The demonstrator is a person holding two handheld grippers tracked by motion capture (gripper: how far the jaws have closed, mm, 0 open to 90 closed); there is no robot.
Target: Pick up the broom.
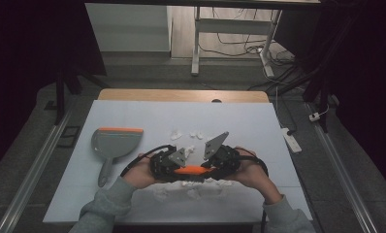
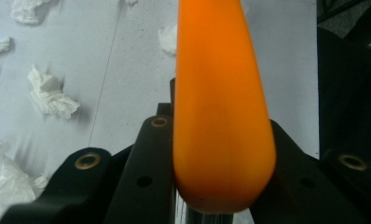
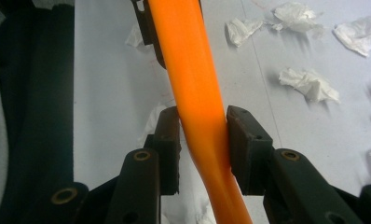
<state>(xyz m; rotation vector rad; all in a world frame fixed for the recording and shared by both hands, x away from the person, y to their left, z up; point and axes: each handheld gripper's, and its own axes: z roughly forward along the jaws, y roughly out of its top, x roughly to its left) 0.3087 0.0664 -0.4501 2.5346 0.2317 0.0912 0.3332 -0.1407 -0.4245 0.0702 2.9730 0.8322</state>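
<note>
Orange brush handle (image 1: 191, 170): clamped by left hand-held gripper (image 1: 168, 166) and right hand-held gripper (image 1: 219, 161); likely mid-handover; next, sweep tissue scraps (image 1: 193, 193) toward dustpan (image 1: 114, 142).

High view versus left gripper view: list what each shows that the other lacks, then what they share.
High view alone: the grey dustpan lying left on the table, both hands, the right gripper, the floor and desk legs beyond. Left gripper view alone: a close look at the left gripper with its fingers shut on the handle's rounded end. Shared: the orange handle, held between both grippers in the high view, and scattered tissue scraps on the white surface.
</note>
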